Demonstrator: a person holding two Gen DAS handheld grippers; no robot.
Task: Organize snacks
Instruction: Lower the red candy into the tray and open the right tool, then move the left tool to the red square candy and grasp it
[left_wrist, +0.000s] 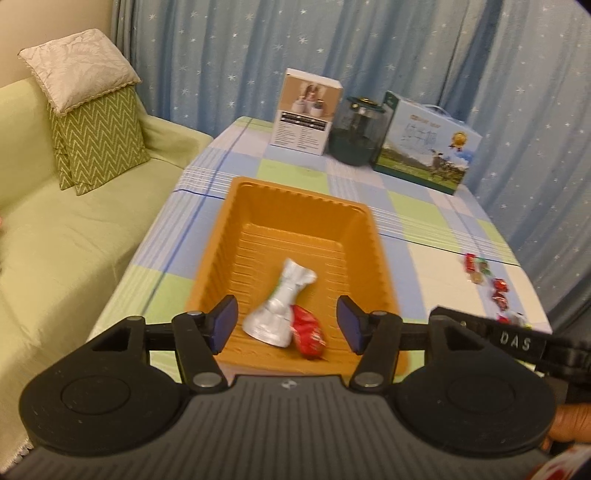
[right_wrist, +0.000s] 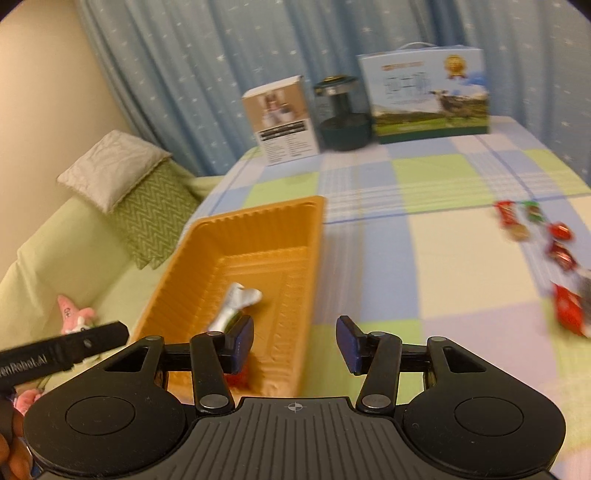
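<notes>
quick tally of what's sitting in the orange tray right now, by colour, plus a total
In the orange tray:
silver snack: 1
red snack: 1
Total: 2

More wrapped snacks lie loose on the table, too blurred to count.

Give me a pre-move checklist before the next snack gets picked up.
1. Left gripper empty, jaws apart: ok.
2. Right gripper empty, jaws apart: ok.
3. Silver snack and red snack lying inside the orange tray: ok.
4. Loose snacks on the tablecloth right of the tray, in view: ok.
5. Their exact count: cannot tell, blurred.
</notes>
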